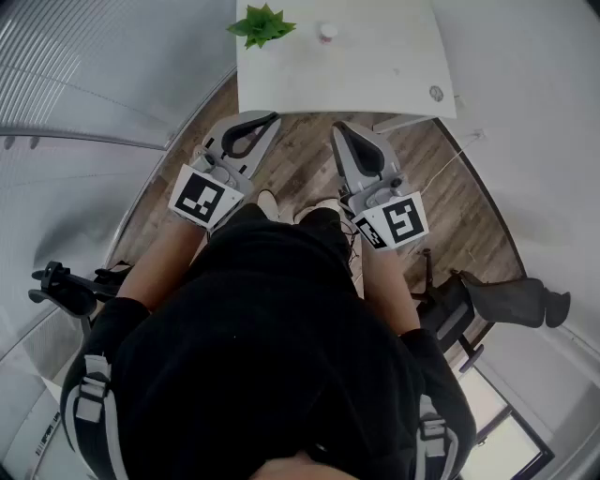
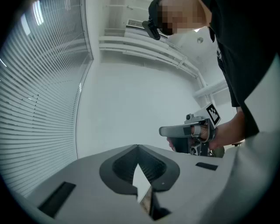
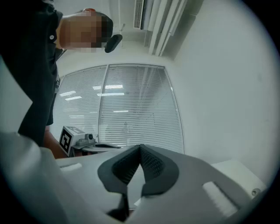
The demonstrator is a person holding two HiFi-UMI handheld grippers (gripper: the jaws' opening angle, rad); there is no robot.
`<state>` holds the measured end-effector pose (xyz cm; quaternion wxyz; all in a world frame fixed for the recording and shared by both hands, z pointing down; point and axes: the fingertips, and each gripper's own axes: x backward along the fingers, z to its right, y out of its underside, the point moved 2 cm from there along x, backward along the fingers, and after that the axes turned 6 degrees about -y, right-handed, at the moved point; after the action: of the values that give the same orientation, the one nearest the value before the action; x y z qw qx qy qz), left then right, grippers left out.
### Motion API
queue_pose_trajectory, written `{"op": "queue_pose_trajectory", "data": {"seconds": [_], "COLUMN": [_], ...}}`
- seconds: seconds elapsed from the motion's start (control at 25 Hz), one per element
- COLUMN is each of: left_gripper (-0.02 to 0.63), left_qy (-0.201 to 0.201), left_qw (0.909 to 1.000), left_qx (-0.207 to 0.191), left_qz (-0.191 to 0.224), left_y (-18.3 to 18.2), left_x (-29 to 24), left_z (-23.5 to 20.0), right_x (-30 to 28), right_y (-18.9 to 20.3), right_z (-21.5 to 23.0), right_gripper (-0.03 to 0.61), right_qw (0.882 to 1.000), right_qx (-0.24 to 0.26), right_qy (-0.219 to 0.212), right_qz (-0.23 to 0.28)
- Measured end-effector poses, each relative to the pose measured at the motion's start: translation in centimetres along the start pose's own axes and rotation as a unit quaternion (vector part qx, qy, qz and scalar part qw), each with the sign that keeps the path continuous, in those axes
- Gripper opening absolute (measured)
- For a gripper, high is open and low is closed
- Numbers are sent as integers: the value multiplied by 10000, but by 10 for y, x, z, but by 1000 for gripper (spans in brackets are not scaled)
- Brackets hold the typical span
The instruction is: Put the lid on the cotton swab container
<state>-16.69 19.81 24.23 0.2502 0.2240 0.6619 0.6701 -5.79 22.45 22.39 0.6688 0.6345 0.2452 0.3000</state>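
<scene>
On the white table (image 1: 375, 66) ahead stands a small white container (image 1: 327, 33), too small to make out in detail. A small round piece (image 1: 436, 93) lies near the table's right front corner; I cannot tell whether it is the lid. I hold both grippers close to my body, short of the table and pointing toward it. The left gripper (image 1: 271, 118) is shut with nothing in it, and its closed tips (image 2: 138, 147) point at a bare wall. The right gripper (image 1: 339, 130) is likewise shut and empty (image 3: 141, 147).
A green plant (image 1: 261, 25) sits at the table's left end. A dark office chair (image 1: 487, 300) stands at my right and a black stand (image 1: 61, 286) at my left. Wooden floor (image 1: 300, 159) lies between me and the table. Window blinds (image 3: 131, 109) line the walls.
</scene>
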Motion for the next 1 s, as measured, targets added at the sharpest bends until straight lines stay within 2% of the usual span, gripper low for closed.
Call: {"op": "queue_pose_trajectory", "data": {"seconds": [0.24, 0.44, 1.0], "left_gripper": [9, 9, 11], "left_qy": [-45, -12, -31], "left_qw": [10000, 9998, 10000], "left_qx": [-19, -25, 35], "left_qz": [-6, 186, 39], "left_y": [-3, -5, 0], "left_x": [10, 15, 9], "left_z": [2, 5, 8], "right_x": [-1, 1, 8], "right_y": [1, 4, 7], "right_z": [-12, -14, -6], "right_gripper": [9, 9, 9], "right_qw": [10000, 9997, 9997], "right_qx": [-7, -226, -235], "right_qy": [-83, -82, -7], "right_qz": [-1, 87, 60]}}
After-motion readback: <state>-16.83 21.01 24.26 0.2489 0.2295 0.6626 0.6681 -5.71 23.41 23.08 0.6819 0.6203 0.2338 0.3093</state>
